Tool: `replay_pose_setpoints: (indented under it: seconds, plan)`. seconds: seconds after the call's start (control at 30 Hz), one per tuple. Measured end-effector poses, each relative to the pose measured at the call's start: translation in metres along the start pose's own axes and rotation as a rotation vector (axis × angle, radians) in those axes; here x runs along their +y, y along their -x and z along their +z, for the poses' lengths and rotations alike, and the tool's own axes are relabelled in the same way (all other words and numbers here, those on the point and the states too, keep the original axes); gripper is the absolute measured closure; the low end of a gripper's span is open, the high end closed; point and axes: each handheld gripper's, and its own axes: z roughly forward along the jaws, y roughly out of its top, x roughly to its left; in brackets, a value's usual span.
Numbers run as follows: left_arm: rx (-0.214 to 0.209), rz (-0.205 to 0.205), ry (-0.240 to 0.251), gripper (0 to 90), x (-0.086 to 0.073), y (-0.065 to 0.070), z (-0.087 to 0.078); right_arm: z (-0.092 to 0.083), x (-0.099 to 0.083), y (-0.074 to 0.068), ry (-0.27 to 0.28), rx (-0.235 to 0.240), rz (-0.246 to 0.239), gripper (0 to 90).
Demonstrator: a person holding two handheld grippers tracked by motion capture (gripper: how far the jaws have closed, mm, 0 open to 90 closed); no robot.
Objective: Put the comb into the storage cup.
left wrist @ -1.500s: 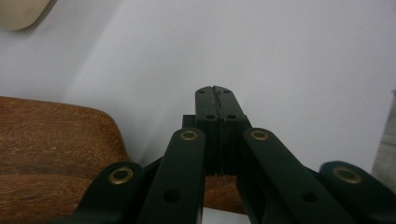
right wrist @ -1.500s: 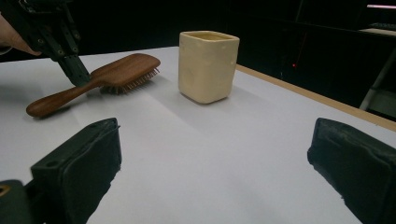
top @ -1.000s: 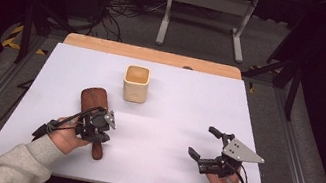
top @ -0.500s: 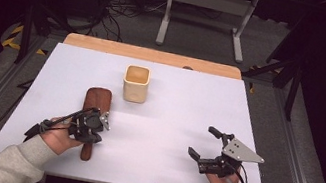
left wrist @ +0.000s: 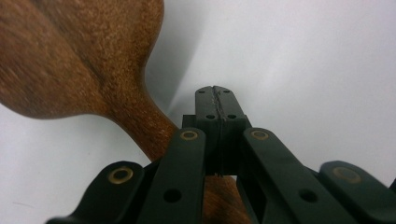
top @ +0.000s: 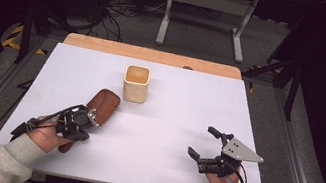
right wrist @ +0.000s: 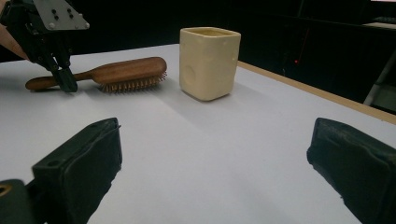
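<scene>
A brown wooden hairbrush (top: pixel 103 105) lies bristles down on the white table, head toward the cream cup (top: pixel 136 84), handle pointing to the near left. My left gripper (top: pixel 82 128) is shut with nothing between its jaws. It points down, its tip at the table right beside the brush handle. In the left gripper view the closed jaws (left wrist: pixel 215 93) sit just right of the handle, with the brush head (left wrist: pixel 84 56) at the upper left. My right gripper (top: pixel 202 141) rests open at the near right, jaws wide apart (right wrist: pixel 210 154), facing the cup (right wrist: pixel 209 63) and the brush (right wrist: pixel 126 70).
The white table top (top: pixel 175 98) has a wooden strip along its far edge (top: pixel 157 56). Behind it, a grey metal stand (top: pixel 206 8) and cables lie on the dark floor. Metal rails run along both sides of the table.
The left gripper has shifted left and a little nearer. The brush has swung with it: its handle end has moved left, so the brush now lies slanted instead of nearly straight. The right gripper is still.
</scene>
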Motion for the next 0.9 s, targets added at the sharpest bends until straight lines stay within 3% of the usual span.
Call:
replay_pose_setpoints:
  seconds: [0.53, 0.9]
  plan:
    - [0.016, -0.053, 0.015, 90.0, -0.022, -0.011, -0.001, 0.001, -0.001, 0.000, -0.002, 0.003, 0.002, 3.3]
    - [0.026, -0.074, 0.015, 90.0, -0.028, -0.015, -0.002, 0.001, -0.001, -0.001, -0.007, 0.004, 0.002, 3.3]
